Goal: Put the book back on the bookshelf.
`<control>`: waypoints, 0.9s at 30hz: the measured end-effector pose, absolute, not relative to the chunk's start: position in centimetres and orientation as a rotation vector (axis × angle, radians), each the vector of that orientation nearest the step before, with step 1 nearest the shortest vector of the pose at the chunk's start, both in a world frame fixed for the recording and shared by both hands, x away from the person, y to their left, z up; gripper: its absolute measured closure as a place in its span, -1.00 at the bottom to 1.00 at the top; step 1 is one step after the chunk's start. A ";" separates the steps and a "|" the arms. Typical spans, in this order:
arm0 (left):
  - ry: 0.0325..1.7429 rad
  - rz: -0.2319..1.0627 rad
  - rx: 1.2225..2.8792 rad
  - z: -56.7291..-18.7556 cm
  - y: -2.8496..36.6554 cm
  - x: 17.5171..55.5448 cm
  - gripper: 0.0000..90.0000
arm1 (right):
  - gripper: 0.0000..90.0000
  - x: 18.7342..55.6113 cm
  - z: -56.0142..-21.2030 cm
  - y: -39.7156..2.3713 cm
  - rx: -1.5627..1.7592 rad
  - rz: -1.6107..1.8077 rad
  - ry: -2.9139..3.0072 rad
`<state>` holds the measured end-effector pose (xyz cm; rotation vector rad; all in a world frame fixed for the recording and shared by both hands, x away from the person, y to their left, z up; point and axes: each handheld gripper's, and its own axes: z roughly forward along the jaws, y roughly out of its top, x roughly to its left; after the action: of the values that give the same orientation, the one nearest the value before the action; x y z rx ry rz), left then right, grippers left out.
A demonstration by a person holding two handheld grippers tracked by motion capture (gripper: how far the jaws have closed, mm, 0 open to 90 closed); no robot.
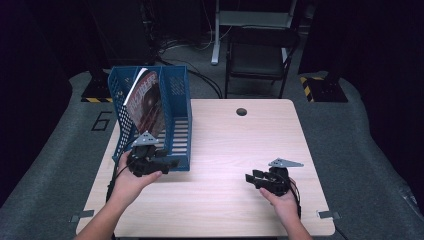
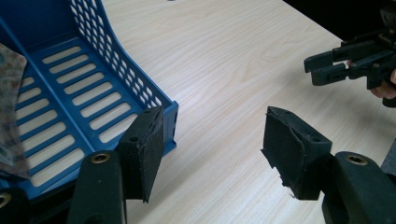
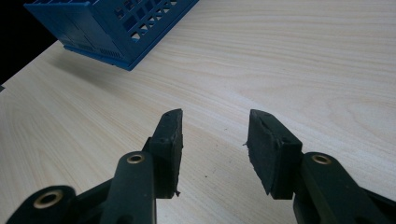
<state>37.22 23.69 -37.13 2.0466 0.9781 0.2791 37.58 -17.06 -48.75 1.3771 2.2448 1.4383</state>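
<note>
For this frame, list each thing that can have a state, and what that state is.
Blue file rack: upright on the table, open front toward the person.
Magazine: inside the rack, leaning tilted against its left wall.
Left tongs: open, nothing between the pads, at the rack's front corner.
Right tongs: open, nothing held, low over bare tabletop.
Table: bare wood apart from the rack.

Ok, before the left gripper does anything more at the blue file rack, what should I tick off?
1. Left gripper jaws open, nothing between: ok.
2. Right gripper open, empty, clear of the rack: ok.
3. Blue file rack standing upright on the table: ok.
4. Magazine inside the rack, leaning: ok.
5. Magazine fully seated at the bottom: cannot tell.
6. Left jaw clear of the rack's front corner: cannot tell.
</note>
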 end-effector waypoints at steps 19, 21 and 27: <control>0.935 0.256 2.065 -42.6 23.3 35.6 -0.15 | 0.23 37.6 -48.7 -17.1 1.375 1.442 2.245; 0.936 0.248 2.057 -43.1 23.3 35.6 -0.15 | 0.23 37.6 -48.8 -17.1 1.369 1.438 2.245; 0.908 0.229 2.062 -44.7 23.1 35.4 -0.15 | 0.23 37.6 -48.8 -17.1 1.372 1.442 2.246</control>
<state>35.35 23.07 -44.72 2.0621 0.9079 0.2286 37.57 -17.12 -48.75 1.3722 2.2457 1.4422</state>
